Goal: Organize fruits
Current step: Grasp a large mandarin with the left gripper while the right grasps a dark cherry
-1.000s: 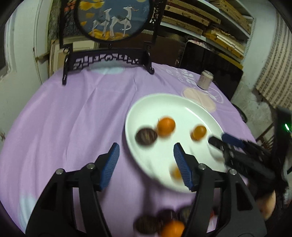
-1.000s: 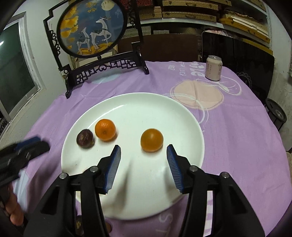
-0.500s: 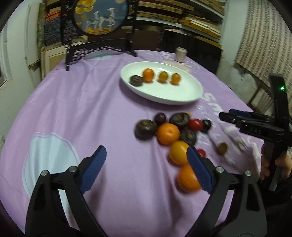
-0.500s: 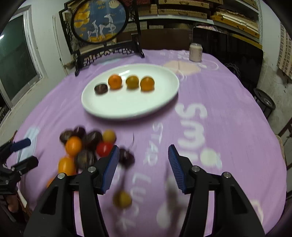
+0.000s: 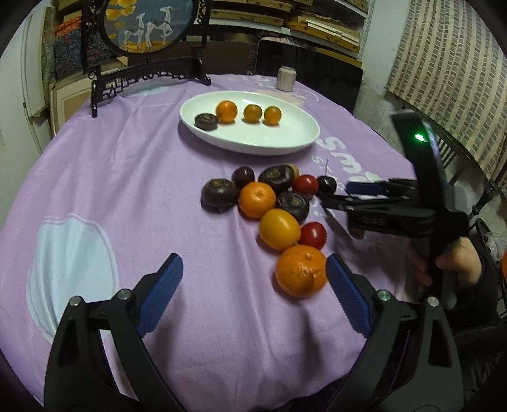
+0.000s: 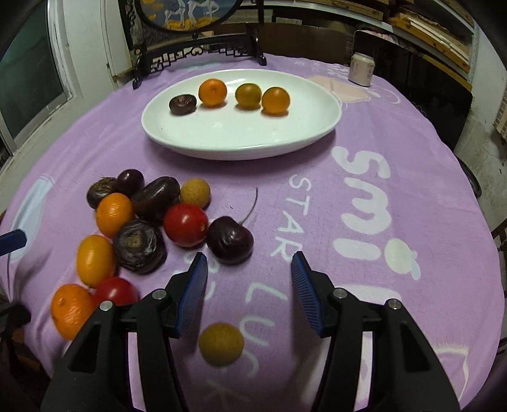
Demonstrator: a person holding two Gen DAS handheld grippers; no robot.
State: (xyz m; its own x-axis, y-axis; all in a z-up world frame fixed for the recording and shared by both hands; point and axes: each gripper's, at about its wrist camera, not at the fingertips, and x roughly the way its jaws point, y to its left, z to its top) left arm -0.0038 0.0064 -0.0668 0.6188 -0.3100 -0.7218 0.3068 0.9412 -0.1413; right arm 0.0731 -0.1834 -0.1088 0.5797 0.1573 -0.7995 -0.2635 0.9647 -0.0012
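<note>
A white oval plate (image 5: 285, 142) (image 6: 237, 133) holds a dark fruit and three orange ones in a row. On the purple cloth nearer me lies a pile of fruit (image 5: 269, 202) (image 6: 142, 218): oranges, dark fruits, red tomatoes, a cherry. My left gripper (image 5: 253, 266) hovers at the pile's near end with its jaws opening. A big orange (image 5: 301, 271) sits just inside its right finger, not pressed. My right gripper (image 6: 248, 258) (image 5: 332, 193) stands open beside the dark cherry (image 6: 229, 239). A small yellow-brown fruit (image 6: 221, 348) lies loose below its fingers.
A black carved stand with a round painted screen (image 5: 145, 25) (image 6: 196, 47) is at the table's far edge, and a pale can (image 5: 285, 78) (image 6: 361, 68) at the far right. Dark chairs and shelves stand behind. A hand (image 5: 456, 263) holds the right gripper.
Both grippers pulled back from over the plate to the fruit pile at the near side. The left jaws spread much wider. A fourth fruit now lies on the plate.
</note>
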